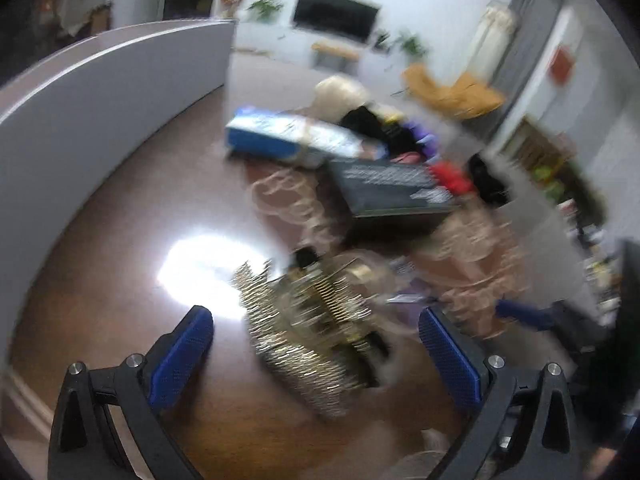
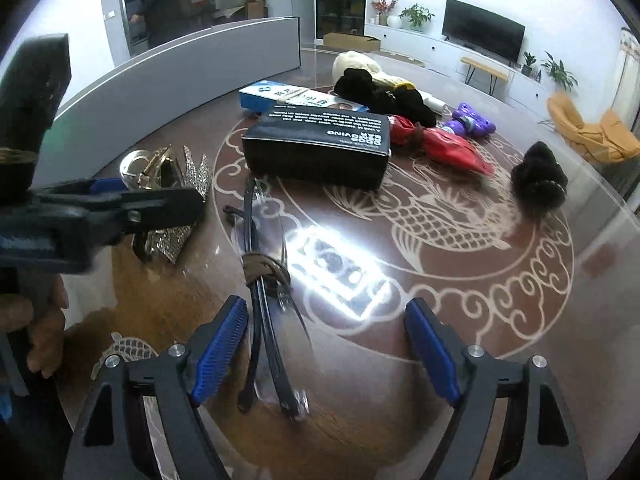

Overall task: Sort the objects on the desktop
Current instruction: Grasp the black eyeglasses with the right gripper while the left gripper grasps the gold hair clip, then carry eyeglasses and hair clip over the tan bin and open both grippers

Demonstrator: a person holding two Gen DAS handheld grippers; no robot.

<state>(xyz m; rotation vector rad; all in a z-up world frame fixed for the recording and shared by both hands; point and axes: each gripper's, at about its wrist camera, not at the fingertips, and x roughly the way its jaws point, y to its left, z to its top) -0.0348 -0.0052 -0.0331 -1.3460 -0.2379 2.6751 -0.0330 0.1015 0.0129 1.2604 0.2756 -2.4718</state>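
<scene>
Glasses folded, long axis away from cam — beside right gripper's near pad (jaws wide, unclamped).

Left view motion-blurred, lamp glare on table

Glossy brown table bears glasses, black box, hair clip.

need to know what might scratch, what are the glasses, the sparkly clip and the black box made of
Glasses: probably plastic, clear glossy lenses, thin dark frame, a cord knotted round them.
Clip: looks like gold metal faced with glittering rhinestone rows; a spring shows.
Box: likely printed cardboard, matte black with sharp folded edges.
</scene>
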